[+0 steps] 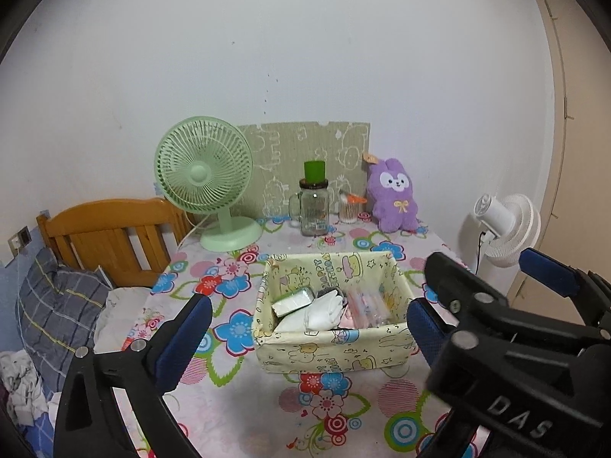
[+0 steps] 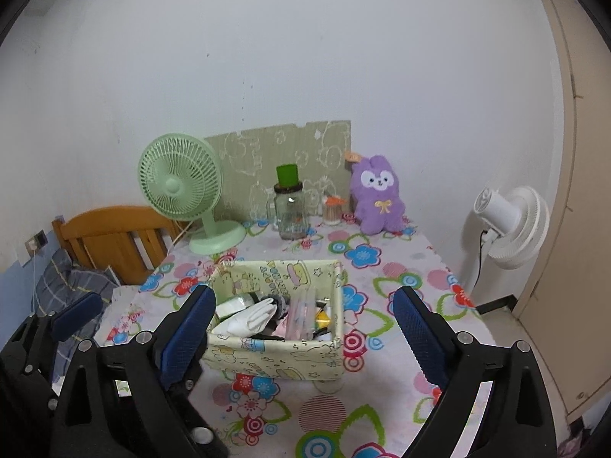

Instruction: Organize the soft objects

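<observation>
Your desk [image 1: 236,393] wears a flowered cloth against a white wall, bed [image 1: 103,236] at its left. The fabric box [image 1: 328,355] of soft objects sits mid-desk, contents jumbled, hard to identify. Left claw [image 1: 309,328] and right claw [image 2: 305,324] both gape wide, empty.

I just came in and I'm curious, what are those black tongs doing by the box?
A person is tidying soft things. The fabric box on the flowery tablecloth already holds white cloth and packets. Both the left tongs and right tongs are open and empty, hovering in front of it. A purple plush bunny sits by the wall.
</observation>
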`<move>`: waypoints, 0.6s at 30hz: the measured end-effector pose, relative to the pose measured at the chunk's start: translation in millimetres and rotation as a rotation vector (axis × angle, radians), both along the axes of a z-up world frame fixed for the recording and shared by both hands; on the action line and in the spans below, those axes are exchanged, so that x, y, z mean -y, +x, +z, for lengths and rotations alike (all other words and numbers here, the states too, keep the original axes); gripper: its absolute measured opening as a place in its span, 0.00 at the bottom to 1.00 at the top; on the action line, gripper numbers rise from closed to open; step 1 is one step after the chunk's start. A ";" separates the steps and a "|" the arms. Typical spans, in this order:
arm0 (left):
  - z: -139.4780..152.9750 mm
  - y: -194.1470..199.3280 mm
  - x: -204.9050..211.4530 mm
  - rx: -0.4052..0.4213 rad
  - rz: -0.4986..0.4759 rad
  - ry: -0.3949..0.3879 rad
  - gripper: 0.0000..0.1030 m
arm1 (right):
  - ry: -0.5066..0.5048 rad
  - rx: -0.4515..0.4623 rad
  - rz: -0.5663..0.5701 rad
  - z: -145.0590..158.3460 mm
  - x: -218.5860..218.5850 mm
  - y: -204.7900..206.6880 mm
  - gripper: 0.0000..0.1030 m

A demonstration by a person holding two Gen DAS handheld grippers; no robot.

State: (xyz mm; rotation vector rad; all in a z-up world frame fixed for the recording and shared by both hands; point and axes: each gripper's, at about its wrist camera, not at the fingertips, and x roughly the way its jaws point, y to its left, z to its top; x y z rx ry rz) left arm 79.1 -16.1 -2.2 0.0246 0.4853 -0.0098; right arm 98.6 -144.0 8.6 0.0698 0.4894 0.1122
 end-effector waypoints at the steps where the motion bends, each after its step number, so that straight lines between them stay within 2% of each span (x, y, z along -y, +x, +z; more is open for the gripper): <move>1: 2.2 -3.5 -0.4 0.004 0.002 0.001 1.00 | -0.001 0.009 -0.004 2.8 2.1 -4.6 0.93; 18: 15.4 -49.8 -13.4 0.056 0.045 -0.008 1.00 | -0.032 0.076 -0.074 19.8 29.5 -60.0 0.95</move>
